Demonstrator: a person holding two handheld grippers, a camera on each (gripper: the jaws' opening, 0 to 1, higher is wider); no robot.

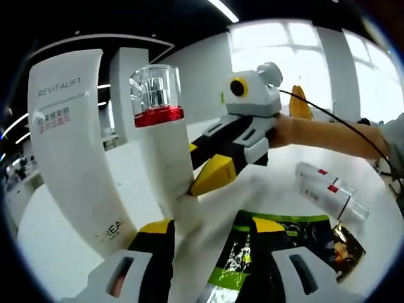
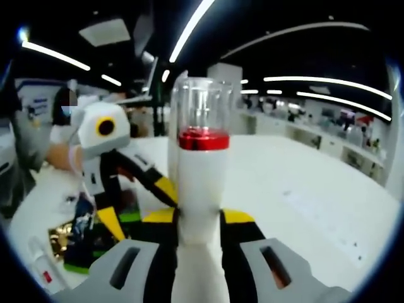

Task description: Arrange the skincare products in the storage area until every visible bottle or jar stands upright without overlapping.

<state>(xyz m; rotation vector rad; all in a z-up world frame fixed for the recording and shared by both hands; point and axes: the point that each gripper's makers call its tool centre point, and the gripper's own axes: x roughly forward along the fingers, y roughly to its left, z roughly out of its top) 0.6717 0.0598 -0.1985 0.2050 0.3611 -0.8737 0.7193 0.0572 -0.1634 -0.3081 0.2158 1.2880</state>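
Note:
A white bottle [image 1: 165,158] with a red ring and a clear cap stands upright above the white table. My right gripper [image 2: 197,218] is shut on the bottle [image 2: 201,183], a yellow-tipped jaw on each side of its body. In the left gripper view the right gripper [image 1: 202,163] reaches in from the right and clasps the bottle low down. My left gripper [image 1: 208,224] is open, its jaws wide apart, with the bottle's base near the left jaw. Two white tubes [image 1: 329,190] with red bands lie flat at the right.
A tall white REVITALIFT carton [image 1: 69,145] stands close at the left. A green and black pouch [image 1: 287,240] and a gold packet [image 1: 348,249] lie on the table [image 1: 271,180]. A hand [image 1: 297,129] holds the right gripper. One tube [image 2: 39,264] lies near the table edge.

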